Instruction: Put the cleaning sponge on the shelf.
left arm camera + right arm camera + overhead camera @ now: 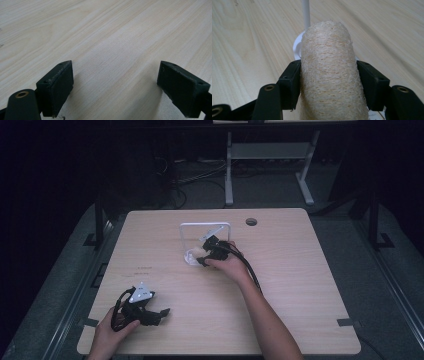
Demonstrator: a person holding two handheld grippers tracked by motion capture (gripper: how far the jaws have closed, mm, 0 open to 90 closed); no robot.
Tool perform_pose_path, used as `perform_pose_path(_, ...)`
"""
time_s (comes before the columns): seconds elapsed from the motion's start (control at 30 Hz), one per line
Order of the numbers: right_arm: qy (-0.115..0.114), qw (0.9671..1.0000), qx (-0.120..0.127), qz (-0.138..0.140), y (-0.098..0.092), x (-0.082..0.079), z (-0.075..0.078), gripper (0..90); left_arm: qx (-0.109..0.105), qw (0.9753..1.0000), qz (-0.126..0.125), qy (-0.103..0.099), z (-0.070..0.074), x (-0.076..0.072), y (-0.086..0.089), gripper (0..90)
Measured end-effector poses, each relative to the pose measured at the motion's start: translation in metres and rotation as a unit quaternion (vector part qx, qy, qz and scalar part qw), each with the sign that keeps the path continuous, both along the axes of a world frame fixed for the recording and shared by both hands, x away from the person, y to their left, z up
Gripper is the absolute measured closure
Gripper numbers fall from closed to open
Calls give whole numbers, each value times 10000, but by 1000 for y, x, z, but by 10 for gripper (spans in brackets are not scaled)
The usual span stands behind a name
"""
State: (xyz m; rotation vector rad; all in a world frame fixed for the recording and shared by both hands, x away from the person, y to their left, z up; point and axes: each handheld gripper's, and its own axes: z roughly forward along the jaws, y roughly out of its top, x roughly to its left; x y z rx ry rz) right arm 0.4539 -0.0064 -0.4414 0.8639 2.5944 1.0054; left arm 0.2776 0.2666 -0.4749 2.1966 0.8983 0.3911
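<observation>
The right gripper [328, 82] clamps a loofah sponge [328, 72] beside the white rack [183, 236]; the left gripper [115, 85] rests wide open, near left.

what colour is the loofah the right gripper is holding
Pale beige with a coarse fibrous weave, seen best in the right gripper view: the loofah sits between the right gripper jaws.

A dim lab or workshop: a bare wooden table [300, 285], floor cables [200, 175], and a metal-framed bench [270, 155].
</observation>
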Motion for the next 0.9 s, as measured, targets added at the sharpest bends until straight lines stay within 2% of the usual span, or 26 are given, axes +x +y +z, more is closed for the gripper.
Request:
perform_pose_path(0.27, 9, 9999, -140, -42, 1, 4, -7, 391, 9, 10000, -3, -1, 0, 0, 0, 131)
perform_pose_path(0.37, 75, 9998, -156, -55, 2, 4, -8, 388, 9, 10000, -3, -2, 0, 0, 0, 131)
perform_pose_path(0.67, 74, 9998, -203, -48, 2, 5, -10, 360, 10, 10000, -3, -1, 0, 0, 0, 131)
perform_pose_path(0.9, -88, 9999, -91, -33, -1, 1, 2, 350, -1, 10000, 1, 7, 0, 0, 0, 131)
